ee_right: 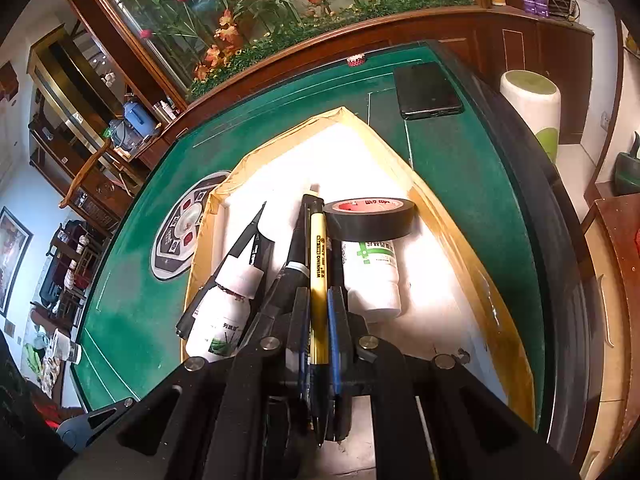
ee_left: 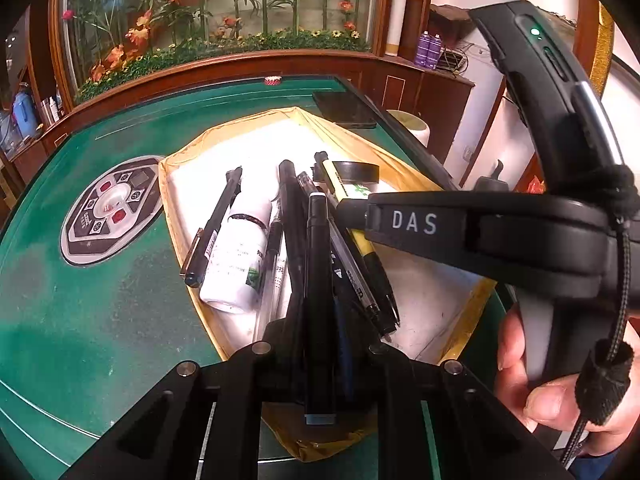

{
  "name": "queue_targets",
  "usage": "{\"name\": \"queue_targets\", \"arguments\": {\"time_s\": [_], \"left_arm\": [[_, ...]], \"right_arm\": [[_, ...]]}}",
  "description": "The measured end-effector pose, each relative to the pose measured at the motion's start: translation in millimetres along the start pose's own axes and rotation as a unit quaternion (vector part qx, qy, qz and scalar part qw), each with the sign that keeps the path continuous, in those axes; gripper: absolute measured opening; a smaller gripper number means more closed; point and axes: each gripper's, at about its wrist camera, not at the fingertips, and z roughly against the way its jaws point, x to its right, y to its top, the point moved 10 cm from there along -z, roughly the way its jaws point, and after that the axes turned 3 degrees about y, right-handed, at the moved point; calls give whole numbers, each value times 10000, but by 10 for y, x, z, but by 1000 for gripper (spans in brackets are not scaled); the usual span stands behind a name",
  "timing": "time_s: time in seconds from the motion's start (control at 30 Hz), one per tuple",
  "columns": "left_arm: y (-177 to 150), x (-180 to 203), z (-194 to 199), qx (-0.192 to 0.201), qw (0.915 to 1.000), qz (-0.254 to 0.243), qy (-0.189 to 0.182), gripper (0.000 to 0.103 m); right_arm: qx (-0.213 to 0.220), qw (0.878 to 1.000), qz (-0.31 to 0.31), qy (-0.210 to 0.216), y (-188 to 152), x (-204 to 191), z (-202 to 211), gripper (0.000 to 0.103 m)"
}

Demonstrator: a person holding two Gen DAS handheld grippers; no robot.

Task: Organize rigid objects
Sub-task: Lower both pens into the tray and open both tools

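In the left wrist view, the left gripper (ee_left: 320, 360) has its jaws squeezed tight on a black marker (ee_left: 319, 300), over the near end of the white tray (ee_left: 432, 300) on the green table (ee_left: 100, 300). More pens lie under it, and they are hard to tell apart. The other gripper's body hides the tray's right side. In the right wrist view, the right gripper (ee_right: 320, 320) is clamped on a yellow pen (ee_right: 319, 280). The pen's near end is hidden in the jaws, beside a black tape roll (ee_right: 370, 220)

Home game room — green-felt mahjong table (ee_right: 460, 168), wood cabinet (ee_right: 520, 44), artificial flower display (ee_left: 224, 12) behind glass
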Motion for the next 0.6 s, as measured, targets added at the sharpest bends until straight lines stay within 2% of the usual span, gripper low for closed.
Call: {"name": "queue_targets", "arguments": {"time_s": [0.6], "left_arm": [[6, 44, 48, 117, 9998, -21, -138, 14]], "right_arm": [[-36, 9999, -33, -133, -14, 50, -38, 10]]}}
